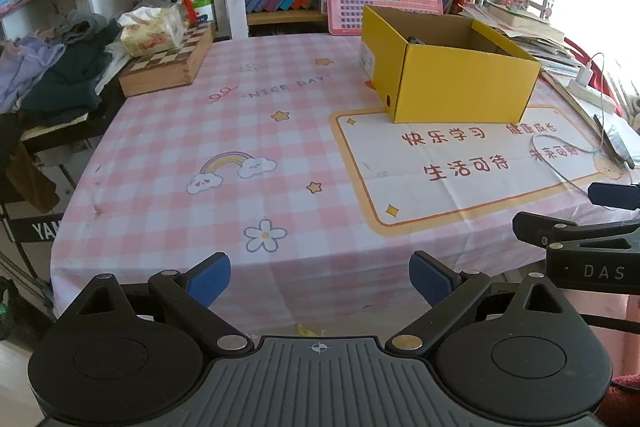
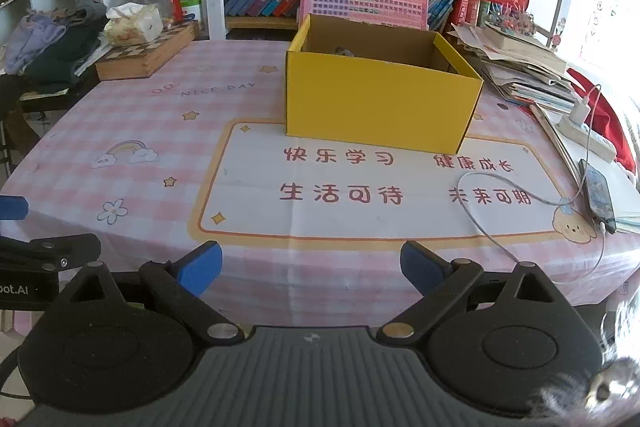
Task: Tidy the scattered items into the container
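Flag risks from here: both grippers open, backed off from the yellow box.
1. The white charging cable loops across the tablecloth to the phone at the right edge; the right gripper could snag it and drag the phone.
2. Contents of the yellow cardboard box are barely visible, so judging the tidy finished is unreliable.

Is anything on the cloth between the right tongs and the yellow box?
Nothing visible blocks it. The right tongs hang open and empty at the table's near edge, with bare tablecloth up to the yellow box. The white cable and phone lie off to the right.
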Demonstrator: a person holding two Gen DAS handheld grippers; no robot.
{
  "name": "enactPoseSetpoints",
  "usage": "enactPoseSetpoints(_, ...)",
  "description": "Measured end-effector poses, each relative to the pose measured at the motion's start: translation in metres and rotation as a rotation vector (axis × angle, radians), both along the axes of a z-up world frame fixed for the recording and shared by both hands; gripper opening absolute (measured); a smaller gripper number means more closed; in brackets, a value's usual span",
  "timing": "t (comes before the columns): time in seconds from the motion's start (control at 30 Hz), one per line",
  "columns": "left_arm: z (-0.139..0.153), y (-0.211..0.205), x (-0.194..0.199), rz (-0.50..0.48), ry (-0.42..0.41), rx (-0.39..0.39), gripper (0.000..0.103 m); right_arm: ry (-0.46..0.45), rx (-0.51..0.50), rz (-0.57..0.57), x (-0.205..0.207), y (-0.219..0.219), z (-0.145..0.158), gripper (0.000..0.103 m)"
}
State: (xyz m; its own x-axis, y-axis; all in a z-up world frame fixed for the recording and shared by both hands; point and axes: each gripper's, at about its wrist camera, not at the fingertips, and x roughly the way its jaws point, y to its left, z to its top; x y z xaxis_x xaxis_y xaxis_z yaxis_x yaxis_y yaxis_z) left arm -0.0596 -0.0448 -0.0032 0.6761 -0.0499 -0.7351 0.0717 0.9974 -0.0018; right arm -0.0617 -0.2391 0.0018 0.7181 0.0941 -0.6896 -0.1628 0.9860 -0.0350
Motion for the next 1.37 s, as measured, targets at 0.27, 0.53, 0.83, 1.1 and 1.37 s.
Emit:
enactPoseSetpoints(0.27, -0.001, 0.002, 0.003, -0.001, 0.010, -0.013, 0.098, 0.004, 0.001, 0.002, 0.002, 0.000, 0.000, 0.097)
enactPoseSetpoints(0.53, -0.002, 0.006, 0.006, -0.001, 0.021, -0.027, 0.098, 0.007, -0.006, 0.006, 0.005, 0.005, -0.001, 0.097)
enactPoseSetpoints(0.83, -0.006, 0.010, 0.010, -0.004, 0.037, -0.052, 0.099, 0.013, -0.013, 0.005, 0.009, 0.007, -0.001, 0.097)
enactPoseSetpoints(1.1, -0.010, 0.008, 0.017, 0.003, 0.060, -0.057, 0.103, 0.023, -0.014, -0.004, 0.014, 0.005, -0.003, 0.097)
enactPoseSetpoints(1.37, -0.008, 0.007, 0.027, 0.000, 0.039, -0.064, 0.103, 0.028, -0.007, -0.030, 0.025, -0.002, -0.004, 0.097)
